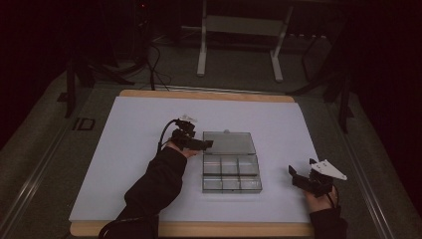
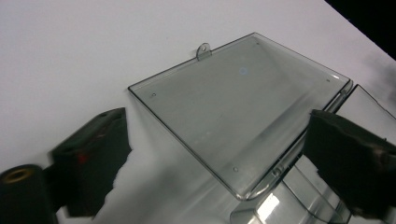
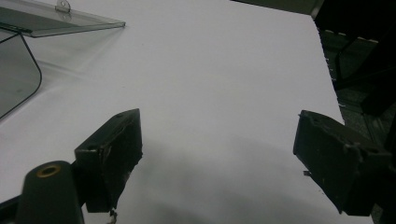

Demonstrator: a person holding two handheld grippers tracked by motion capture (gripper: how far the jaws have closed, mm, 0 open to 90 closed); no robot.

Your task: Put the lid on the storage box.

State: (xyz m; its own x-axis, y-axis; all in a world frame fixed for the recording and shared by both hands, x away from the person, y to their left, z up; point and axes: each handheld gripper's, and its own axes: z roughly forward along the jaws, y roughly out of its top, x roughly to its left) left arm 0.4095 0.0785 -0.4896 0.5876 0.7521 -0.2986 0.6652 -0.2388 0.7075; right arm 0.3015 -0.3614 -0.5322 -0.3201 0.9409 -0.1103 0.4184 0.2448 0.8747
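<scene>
A clear plastic compartment box lies open on the white sheet [image 1: 134,149]. Its lid [image 1: 229,143] is folded back flat and its divided tray [image 1: 231,174] sits nearer me. My left gripper [image 1: 206,144] is at the lid's left edge, close to the hinge. In the left gripper view the jaws stand wide apart [image 2: 217,128], and the lid [image 2: 233,107] and its hinge corner lie ahead between them, with no pad pressing. My right gripper [image 1: 294,174] hovers to the right of the tray, open [image 3: 217,128] over bare sheet. The lid's edge [image 3: 56,21] shows at its upper left.
The white sheet covers a wooden board [image 1: 199,94] on a grey table. A white metal stand [image 1: 239,30] and cables sit on the floor beyond the far edge. Bare sheet lies to the left of the box and along the back.
</scene>
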